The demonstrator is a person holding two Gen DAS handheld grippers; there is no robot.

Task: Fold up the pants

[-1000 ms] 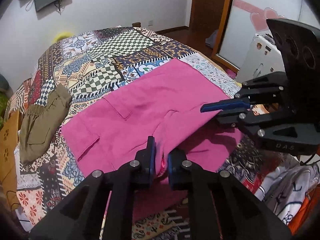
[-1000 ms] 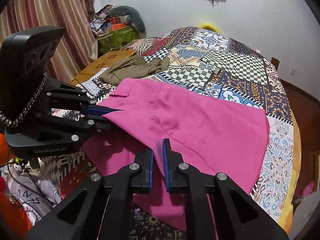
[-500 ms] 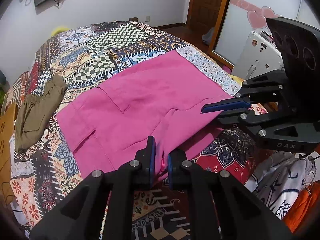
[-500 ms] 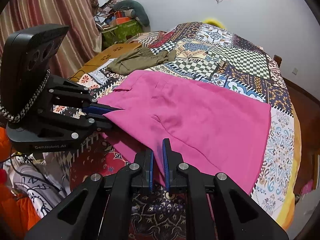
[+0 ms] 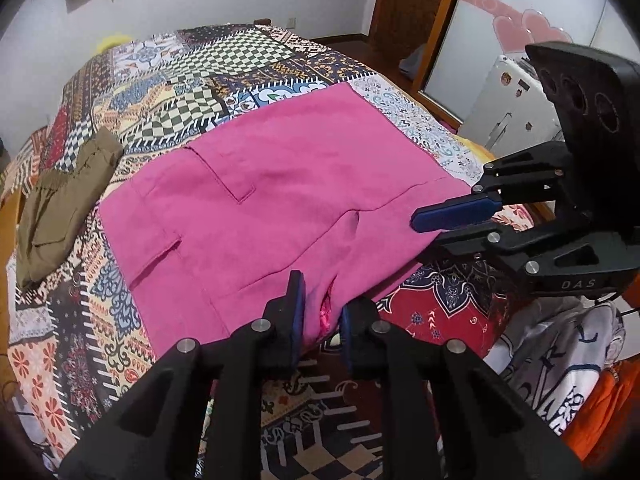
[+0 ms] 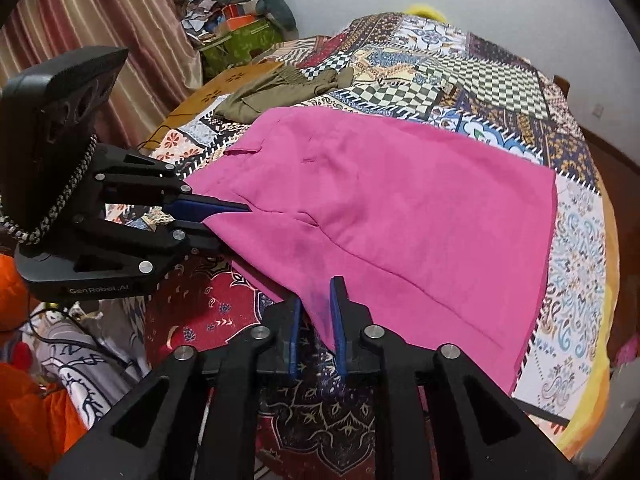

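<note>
Pink pants (image 5: pixel 280 200) lie folded flat on the patchwork quilt (image 5: pixel 224 64), and the right wrist view shows them (image 6: pixel 400 200) too. My left gripper (image 5: pixel 322 304) sits at their near edge. Its jaws are opening, with a fold of pink cloth loose in the gap. My right gripper (image 6: pixel 316 312) is at the near corner further along the same edge. Its jaws are opening as well, with the corner of the cloth still between the pads. Each view shows the other gripper from the side: the right gripper (image 5: pixel 452 220) and the left gripper (image 6: pixel 216 216).
An olive garment (image 5: pixel 60 208) lies on the bed's left side, clear of the pants. Clothes in white and orange (image 5: pixel 560 368) are piled below the near edge. A wooden door (image 5: pixel 408 4) and a white cabinet (image 5: pixel 508 100) stand to the right, curtains (image 6: pixel 100 12) to the left.
The pink cloth that hung below the grippers has come to rest on the bed with its edge near the bed's front. Both pairs of jaws have widened from a thin slit to a clear gap.
</note>
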